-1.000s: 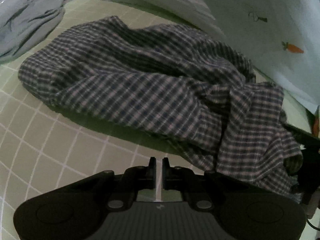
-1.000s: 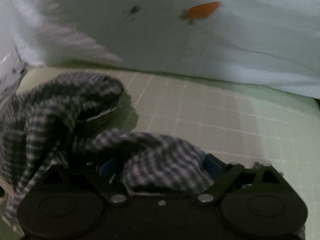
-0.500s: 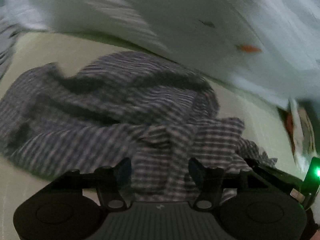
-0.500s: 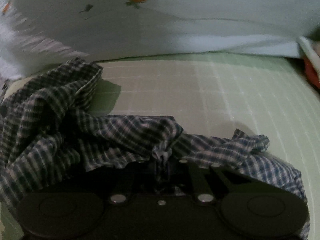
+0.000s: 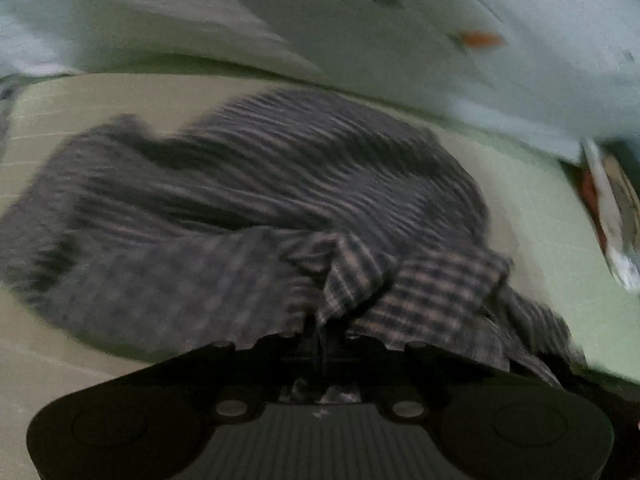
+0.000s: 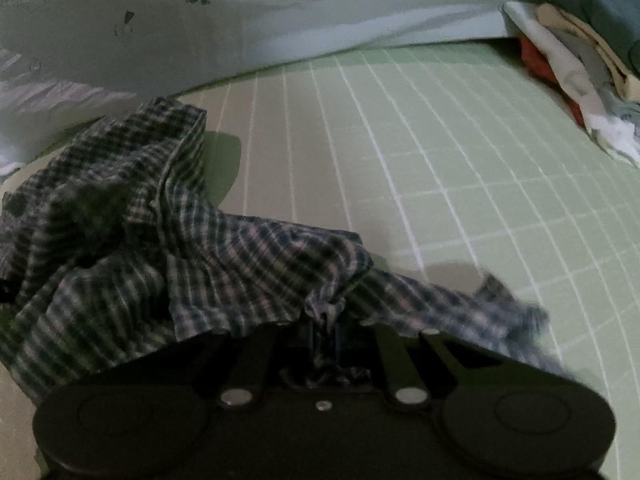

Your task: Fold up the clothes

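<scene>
The far half of the crumpled dark checked cotton shirt (image 5: 256, 184) is smeared by motion blur in the left wrist view, so its pattern is lost there. The shirt's left part (image 6: 80, 240) is cut off by the right wrist picture's edge. Beyond the shirt, the folded pile of white, red and beige cloth (image 6: 576, 72) is cropped at the right.

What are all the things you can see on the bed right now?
Checked garment: one, dark blue and white plaid, crumpled on the mat, pinched in both grippers.
Mat: one, pale green with white grid lines, underneath.
Bedding: one, pale blue with a carrot print, along the back.
Clothes pile: one heap, red, white and beige, far right.
Left gripper: one, black, shut on the cloth.
Right gripper: one, black, shut on the cloth.
</scene>
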`<state>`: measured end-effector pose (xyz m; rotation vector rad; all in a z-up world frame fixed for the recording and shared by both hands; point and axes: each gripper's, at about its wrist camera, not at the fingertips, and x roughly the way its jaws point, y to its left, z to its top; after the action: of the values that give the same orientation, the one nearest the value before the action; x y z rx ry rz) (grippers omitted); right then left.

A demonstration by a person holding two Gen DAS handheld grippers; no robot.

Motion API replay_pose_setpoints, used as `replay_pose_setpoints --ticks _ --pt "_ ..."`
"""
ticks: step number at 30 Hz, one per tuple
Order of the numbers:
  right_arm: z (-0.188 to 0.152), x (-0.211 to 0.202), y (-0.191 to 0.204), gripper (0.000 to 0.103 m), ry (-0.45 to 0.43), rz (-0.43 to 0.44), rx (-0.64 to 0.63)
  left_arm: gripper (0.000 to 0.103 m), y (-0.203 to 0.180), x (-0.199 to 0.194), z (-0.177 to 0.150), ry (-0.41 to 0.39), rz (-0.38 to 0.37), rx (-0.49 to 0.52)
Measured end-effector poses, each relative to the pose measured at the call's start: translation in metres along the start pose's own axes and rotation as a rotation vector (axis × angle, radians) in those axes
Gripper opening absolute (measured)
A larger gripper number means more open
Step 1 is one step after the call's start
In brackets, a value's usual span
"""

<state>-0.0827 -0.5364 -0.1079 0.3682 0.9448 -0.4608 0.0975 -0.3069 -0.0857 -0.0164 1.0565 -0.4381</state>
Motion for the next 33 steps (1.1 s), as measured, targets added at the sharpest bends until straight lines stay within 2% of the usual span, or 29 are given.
replay_pose_setpoints --ticks 3,6,8,10,11,12,13,15,16,18,20,23,27,32,33 --pt "0.0 -0.001 0.009 0.013 0.037 0.022 -0.015 0.002 0.039 -0.016 0.007 -0.064 0.119 -0.062" --pt "0.006 0.001 0.019 0.017 0.054 0.06 -0.038 0.003 0.076 -0.028 0.008 -0.088 0.156 -0.182" --pt "0.011 -0.001 0.028 0.038 0.017 0.073 -0.066 0.003 0.085 -0.032 0.006 -0.097 0.177 -0.193" --pt "0.017 -0.008 0.039 0.05 -0.06 0.056 -0.117 0.004 0.085 -0.03 0.004 -0.1 0.187 -0.188" --pt "0.021 -0.011 0.043 0.063 -0.1 0.059 -0.139 0.005 0.084 -0.03 0.001 -0.097 0.183 -0.195" --pt "0.025 -0.012 0.048 0.071 -0.13 0.074 -0.154 0.007 0.083 -0.03 -0.001 -0.092 0.179 -0.204" --pt "0.029 -0.008 0.05 0.083 -0.136 0.094 -0.162 0.007 0.082 -0.03 -0.004 -0.088 0.174 -0.213" --pt "0.035 0.004 0.053 0.084 -0.118 0.117 -0.178 0.007 0.079 -0.03 -0.009 -0.079 0.165 -0.231" --pt "0.038 0.01 0.055 0.084 -0.109 0.129 -0.186 0.007 0.079 -0.033 -0.013 -0.077 0.162 -0.233" --pt "0.044 0.022 0.058 0.07 -0.09 0.152 -0.203 0.004 0.081 -0.039 -0.017 -0.078 0.161 -0.227" --pt "0.05 0.031 0.06 0.009 -0.082 0.166 -0.217 0.003 0.087 -0.041 -0.018 -0.082 0.166 -0.225" --pt "0.055 0.028 0.055 0.005 -0.119 0.142 -0.219 0.003 0.095 -0.044 -0.019 -0.084 0.18 -0.236" --pt "0.078 0.015 0.026 0.005 -0.209 0.069 -0.15 0.003 0.102 -0.049 -0.018 -0.094 0.213 -0.238" --pt "0.113 0.003 -0.026 0.004 -0.305 -0.1 -0.04 0.002 0.109 -0.054 -0.008 -0.136 0.276 -0.191" --pt "0.119 0.0 -0.037 0.004 -0.323 -0.136 -0.017 0.002 0.11 -0.054 -0.004 -0.142 0.259 -0.189"
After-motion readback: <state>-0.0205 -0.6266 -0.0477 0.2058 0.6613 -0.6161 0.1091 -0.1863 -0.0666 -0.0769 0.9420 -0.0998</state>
